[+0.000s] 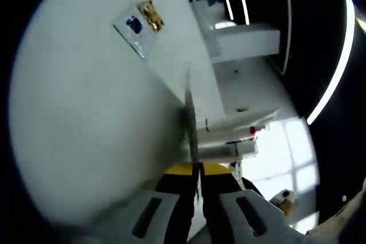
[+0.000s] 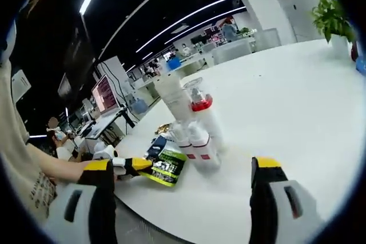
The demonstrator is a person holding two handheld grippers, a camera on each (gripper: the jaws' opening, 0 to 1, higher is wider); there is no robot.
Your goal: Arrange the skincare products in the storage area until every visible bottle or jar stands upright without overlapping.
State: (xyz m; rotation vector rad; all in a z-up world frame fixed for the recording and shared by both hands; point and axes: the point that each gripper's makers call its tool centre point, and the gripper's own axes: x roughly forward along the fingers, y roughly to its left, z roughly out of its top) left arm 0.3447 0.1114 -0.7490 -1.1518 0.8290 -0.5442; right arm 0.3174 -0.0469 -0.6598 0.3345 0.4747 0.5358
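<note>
Right gripper (image 2: 183,181) spread wide, facing upright bottles (image 2: 194,124) clustered on table (image 2: 297,101); left gripper (image 2: 130,167) pinched green packet (image 2: 164,168), likely clearing space.

The tabletop (image 2: 297,101) is a smooth white surface with a soft sheen, catching the ceiling lights faintly. The cluster of bottles (image 2: 191,124) looks like white plastic, one with a clear cap over a glossy red collar. Beside them the green sachet (image 2: 166,167) has a shiny, crinkled foil-like skin. In the left gripper view, a small packet (image 1: 137,27) on the tabletop glints gold, probably foil, though it is blurred. The right gripper (image 2: 186,195) has matt black jaws with yellow tips and pale grey plastic shells.
</note>
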